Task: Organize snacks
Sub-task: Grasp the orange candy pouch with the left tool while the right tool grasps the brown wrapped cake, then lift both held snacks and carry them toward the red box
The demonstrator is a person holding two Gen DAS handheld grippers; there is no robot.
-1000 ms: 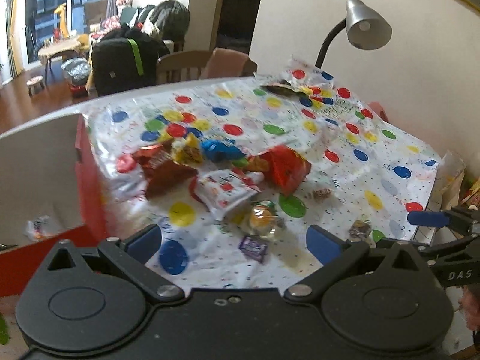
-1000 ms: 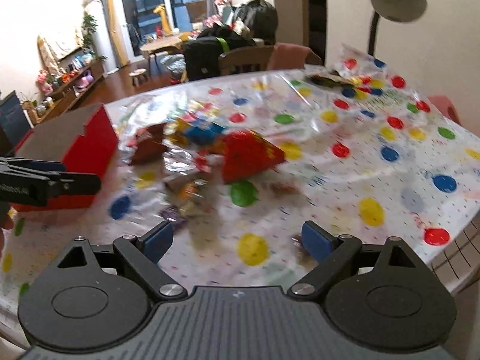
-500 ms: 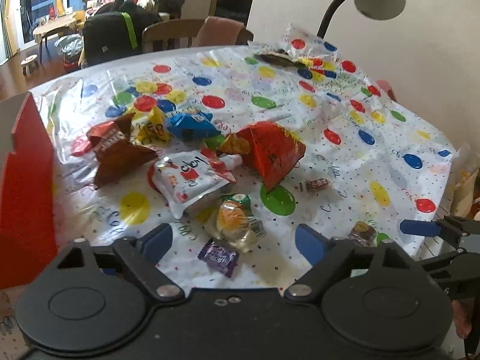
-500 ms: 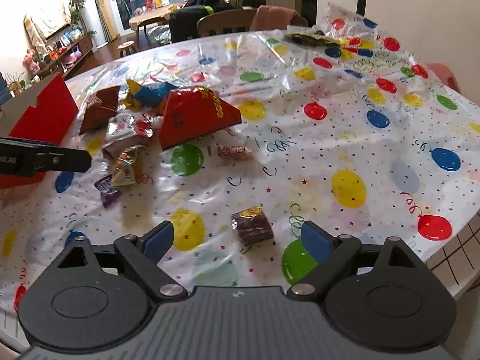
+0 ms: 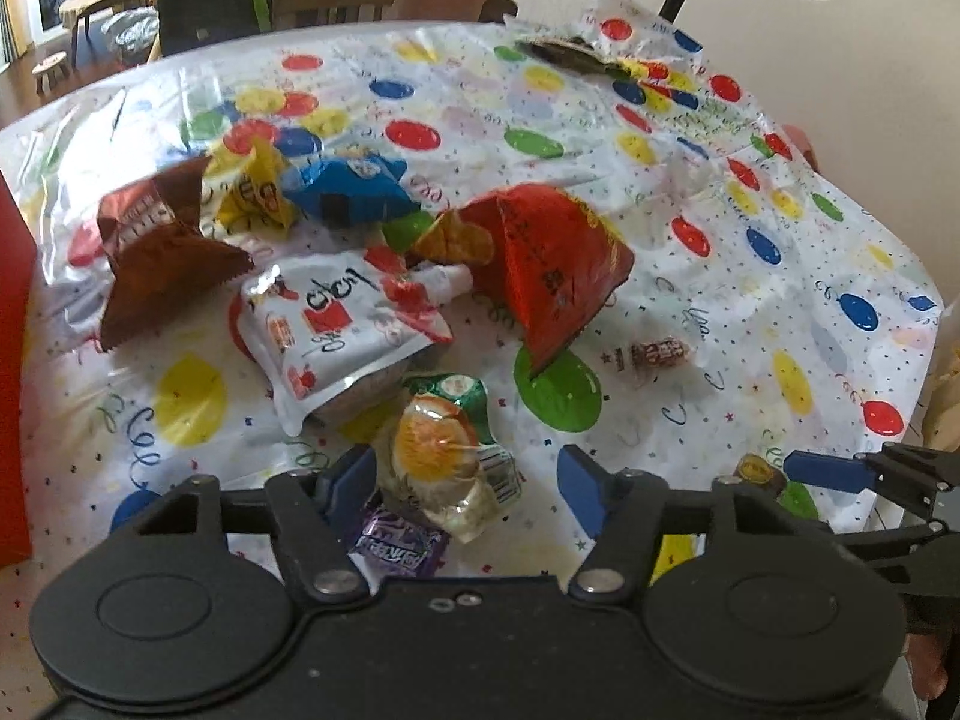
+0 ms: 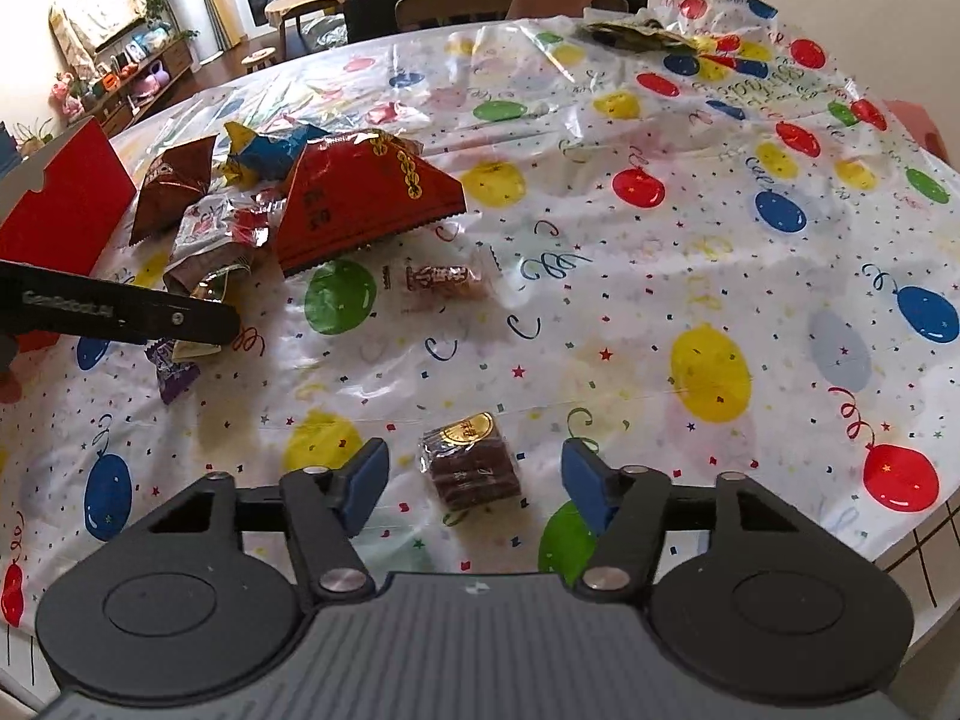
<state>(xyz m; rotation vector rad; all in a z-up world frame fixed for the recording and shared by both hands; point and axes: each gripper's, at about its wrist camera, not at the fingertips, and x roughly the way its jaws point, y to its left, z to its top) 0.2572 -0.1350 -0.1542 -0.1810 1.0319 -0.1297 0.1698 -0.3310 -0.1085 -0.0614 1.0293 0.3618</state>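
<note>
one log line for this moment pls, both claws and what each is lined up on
left claw: open, over orange jelly cup | right claw: open, around brown cake pack | nothing gripped

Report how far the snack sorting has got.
Done: nothing visibly; every snack lies loose on the tablecloth beside the red box. In hand: nothing yet. The open right hand-held gripper brackets a brown cookie pack; the open left hand-held gripper brackets an orange jelly cup. Left: all snacks.
</note>
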